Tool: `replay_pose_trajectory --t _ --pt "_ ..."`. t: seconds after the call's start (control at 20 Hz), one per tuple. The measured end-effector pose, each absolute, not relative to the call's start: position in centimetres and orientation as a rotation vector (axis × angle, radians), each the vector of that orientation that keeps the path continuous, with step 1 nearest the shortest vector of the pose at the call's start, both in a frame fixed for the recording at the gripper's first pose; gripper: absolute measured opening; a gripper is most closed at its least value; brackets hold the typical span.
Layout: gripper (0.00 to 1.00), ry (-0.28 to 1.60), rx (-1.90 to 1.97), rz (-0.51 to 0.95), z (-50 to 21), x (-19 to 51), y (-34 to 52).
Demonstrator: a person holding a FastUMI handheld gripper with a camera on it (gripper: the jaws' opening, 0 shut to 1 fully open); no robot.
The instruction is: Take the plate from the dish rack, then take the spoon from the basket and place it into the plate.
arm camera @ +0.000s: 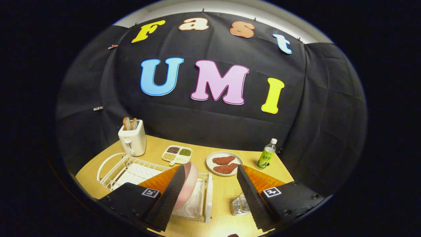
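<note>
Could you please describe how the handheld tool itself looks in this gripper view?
The handheld tool has two wedge-shaped fingers with black ribbed pads and orange backs. Each sits on a black block bearing a square black-and-white marker; the right block shows small screws.

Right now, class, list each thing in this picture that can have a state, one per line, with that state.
gripper: open, fingers wide apart, nothing held
pink plate: on edge in the rack, beside the left finger
dish rack: holding the plate
toaster: bread slices sticking up
bottle: upright, capped
white plate: holding two meat pieces
divided dish: compartments filled
</note>
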State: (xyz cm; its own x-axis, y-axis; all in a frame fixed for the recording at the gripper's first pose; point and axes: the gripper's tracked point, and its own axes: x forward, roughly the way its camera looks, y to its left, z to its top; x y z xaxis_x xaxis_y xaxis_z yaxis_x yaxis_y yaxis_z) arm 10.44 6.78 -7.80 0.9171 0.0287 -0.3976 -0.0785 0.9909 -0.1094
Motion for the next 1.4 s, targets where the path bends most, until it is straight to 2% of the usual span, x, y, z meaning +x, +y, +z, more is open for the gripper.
replay_pose_trajectory --t 0.15,0.25,0.4,0.65,0.75,0.8,0.85,1.1,1.4 --pt "0.95 0.509 -0.157 0.043 -11.0 12.1 8.1" --pt "0.86 0.577 -0.160 0.030 -13.0 12.6 8.4" --pt "0.58 0.695 -0.122 -0.012 -16.1 12.8 8.1" --pt "0.59 0.858 0.009 -0.038 -20.0 12.7 9.0" --pt "0.52 0.933 0.092 -0.028 -21.5 12.5 10.3" --pt "0.41 0.959 0.144 -0.027 -21.8 12.3 11.0" --pt "0.39 0.974 0.192 -0.034 -22.0 12.5 11.5" --pt "0.30 0.944 0.157 -0.095 -21.6 12.7 10.8" --pt "0.30 0.831 0.091 -0.146 -18.9 14.0 10.1"
